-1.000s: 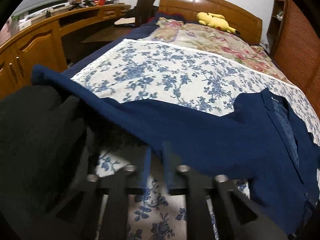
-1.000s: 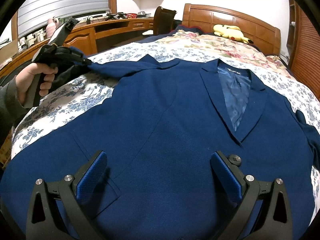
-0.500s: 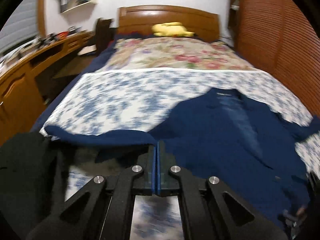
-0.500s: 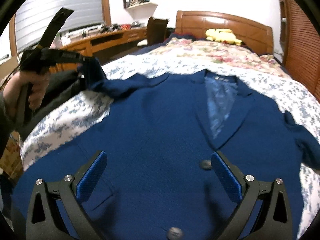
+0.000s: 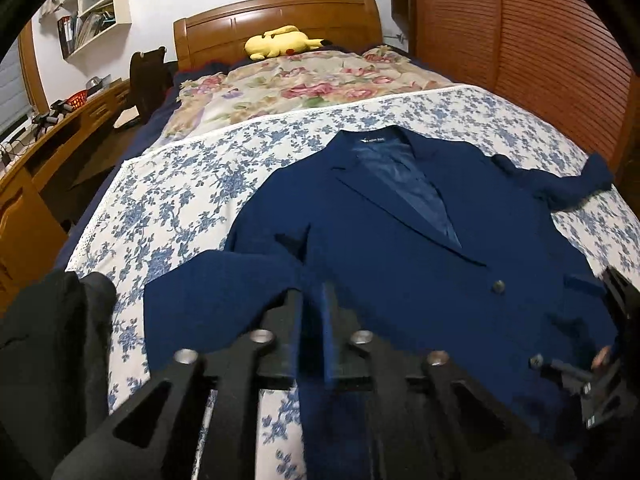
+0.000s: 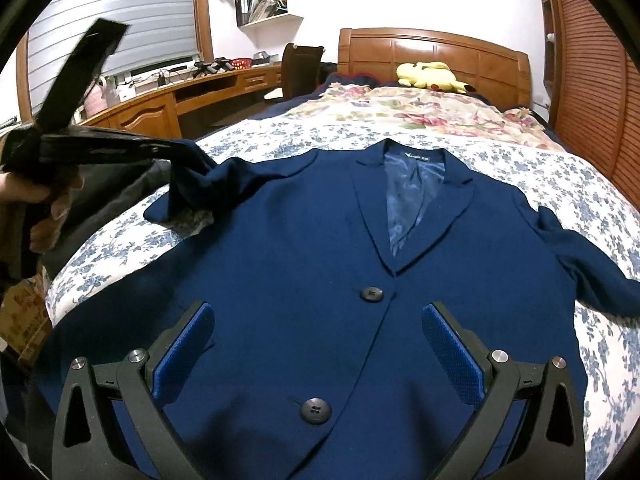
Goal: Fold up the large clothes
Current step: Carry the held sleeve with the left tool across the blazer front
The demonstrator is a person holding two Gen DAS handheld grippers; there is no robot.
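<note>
The jacket [image 6: 304,264] lies flat on the bed [image 6: 520,176], collar toward the headboard [image 6: 432,52]. A plush toy [image 6: 430,76] rests before the headboard.

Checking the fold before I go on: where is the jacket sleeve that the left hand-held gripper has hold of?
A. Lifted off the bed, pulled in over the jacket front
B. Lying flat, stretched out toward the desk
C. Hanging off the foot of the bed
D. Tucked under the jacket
A: the sleeve hangs from the left hand-held gripper, raised above the floral bedspread and drawn toward the navy jacket; its jaws are opening.
</note>
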